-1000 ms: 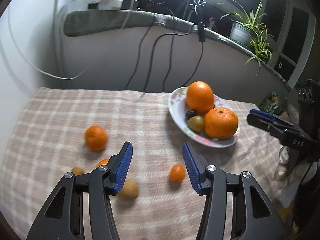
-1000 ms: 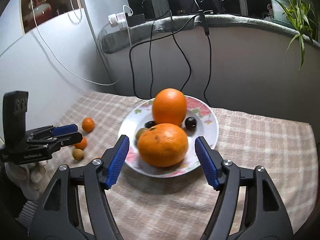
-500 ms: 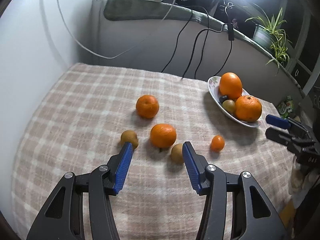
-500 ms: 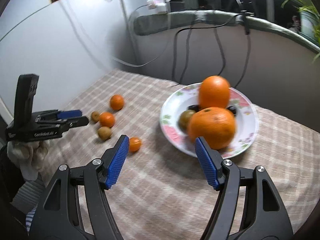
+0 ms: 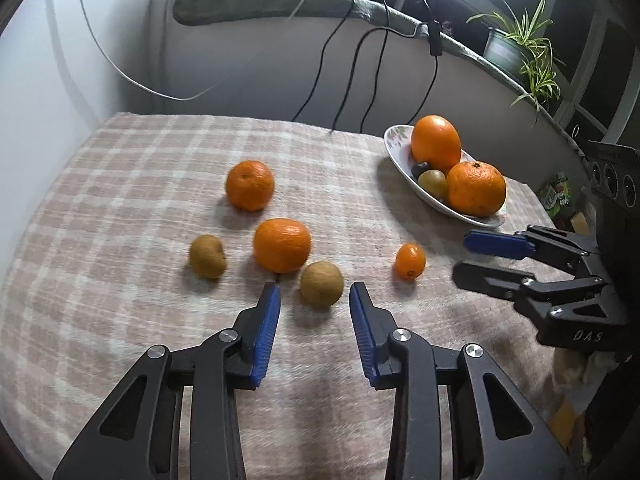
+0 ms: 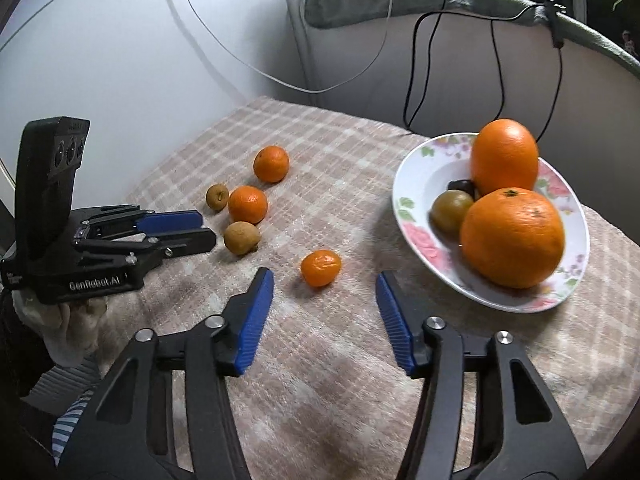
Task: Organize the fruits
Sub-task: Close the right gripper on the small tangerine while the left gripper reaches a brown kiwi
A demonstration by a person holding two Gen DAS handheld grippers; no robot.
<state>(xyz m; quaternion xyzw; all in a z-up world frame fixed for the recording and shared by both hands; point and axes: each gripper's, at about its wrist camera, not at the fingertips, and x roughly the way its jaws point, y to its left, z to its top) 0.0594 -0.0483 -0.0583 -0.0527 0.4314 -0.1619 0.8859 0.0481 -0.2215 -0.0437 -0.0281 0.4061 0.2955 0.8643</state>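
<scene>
Our left gripper [image 5: 315, 300] hangs spread, a brown fruit [image 5: 322, 283] just ahead of its tips, touching neither. Our right gripper [image 6: 325, 286] gapes likewise, facing a small orange [image 6: 321, 267]. The plate [image 6: 416, 224], near the table's [image 5: 120, 200] far right corner, holds two large oranges.

Right gripper [image 6: 325, 292] jaws apart w/ small mandarin [image 6: 321, 268] just ahead.

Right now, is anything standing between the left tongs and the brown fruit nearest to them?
Nothing visible does. The left tongs are open, and the brown fruit lies just ahead of the tips on bare cloth. The mandarin sits beside and behind it, possibly touching, not in the path.
</scene>
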